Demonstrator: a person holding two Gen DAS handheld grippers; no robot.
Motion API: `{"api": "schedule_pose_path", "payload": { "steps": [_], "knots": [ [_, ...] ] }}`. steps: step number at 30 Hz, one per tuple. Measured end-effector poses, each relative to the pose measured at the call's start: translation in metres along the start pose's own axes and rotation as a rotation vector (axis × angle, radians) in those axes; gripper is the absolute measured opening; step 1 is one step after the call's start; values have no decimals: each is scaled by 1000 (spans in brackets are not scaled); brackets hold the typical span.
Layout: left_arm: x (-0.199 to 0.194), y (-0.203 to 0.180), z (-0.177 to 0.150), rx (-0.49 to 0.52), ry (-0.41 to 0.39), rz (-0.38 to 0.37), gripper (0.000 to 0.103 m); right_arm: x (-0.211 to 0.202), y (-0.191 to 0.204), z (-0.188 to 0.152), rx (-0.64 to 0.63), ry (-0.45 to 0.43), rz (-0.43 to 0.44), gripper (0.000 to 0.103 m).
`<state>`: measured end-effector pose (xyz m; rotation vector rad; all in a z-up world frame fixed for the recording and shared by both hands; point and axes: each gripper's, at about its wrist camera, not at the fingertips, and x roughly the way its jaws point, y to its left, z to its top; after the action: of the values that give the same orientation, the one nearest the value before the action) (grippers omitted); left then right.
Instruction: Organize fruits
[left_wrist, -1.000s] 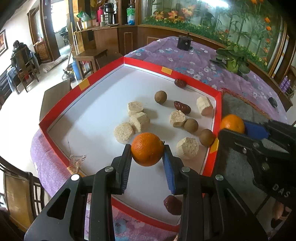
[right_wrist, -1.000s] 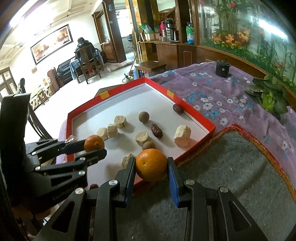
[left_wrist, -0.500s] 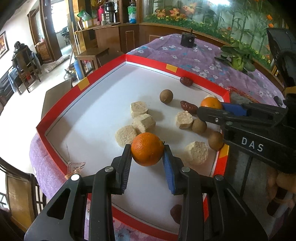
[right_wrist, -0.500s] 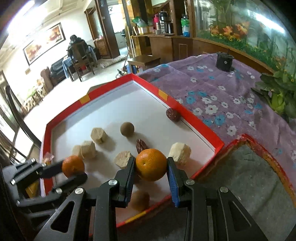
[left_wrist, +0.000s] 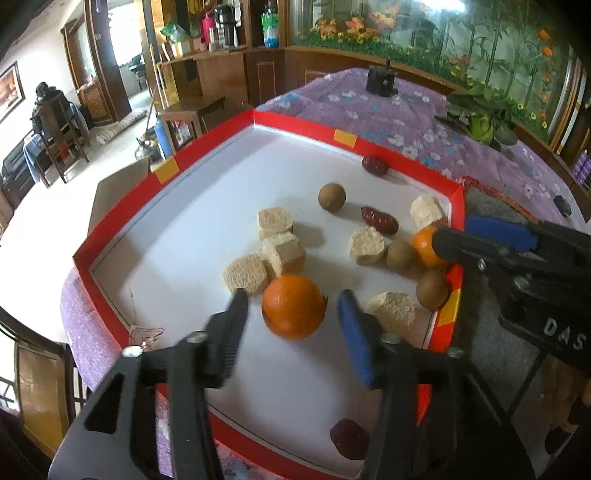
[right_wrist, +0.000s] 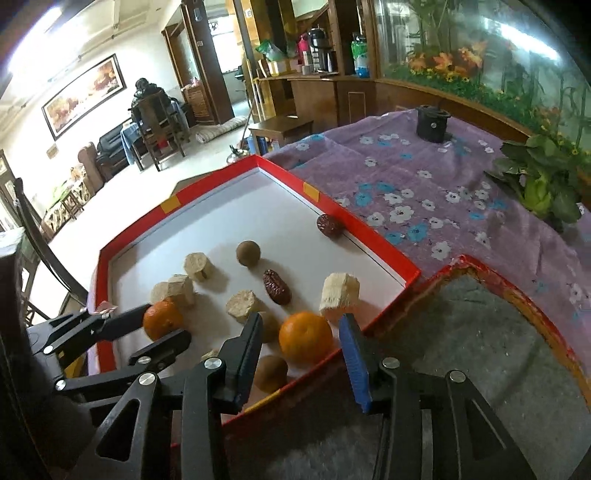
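Both my left gripper and right gripper stood released around oranges in the tray; withdrawing seemed next.

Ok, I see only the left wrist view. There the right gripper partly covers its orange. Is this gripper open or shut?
Observer: Open. In the right wrist view the right gripper has its fingers spread, with a gap on each side of the orange.
Operator: Does the orange rest on something?
Observer: It seems so. It sits on the white floor of the tray, just inside the near red rim.
Operator: Is anything pressed against it?
Observer: A pale chunk stands close behind it. I cannot tell if they touch.
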<state>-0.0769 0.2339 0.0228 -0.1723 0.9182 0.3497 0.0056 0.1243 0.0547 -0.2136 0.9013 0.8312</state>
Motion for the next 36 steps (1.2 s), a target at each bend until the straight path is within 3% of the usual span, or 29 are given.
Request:
{"api": "schedule_pose_path", "payload": {
  "steps": [10,13,17,24,36],
  "knots": [
    [-27,-7,-4,13,-109,31,56,-40,0,-22,50,-77,-31,45],
    [-38,-9,-4,-2,-149,24,67,-51,-1,-31,57,-92,-54,48],
    [-56,-18,-7,14,-221,44,67,-67,-5,-43,82,-112,-65,49],
    [-73,-34,-13,47,-241,12,67,-87,-6,-59,104,-144,-92,52],
    [-91,-41,-22,56,-260,39,67,-95,-2,-77,91,-145,-89,53]
  ]
}}
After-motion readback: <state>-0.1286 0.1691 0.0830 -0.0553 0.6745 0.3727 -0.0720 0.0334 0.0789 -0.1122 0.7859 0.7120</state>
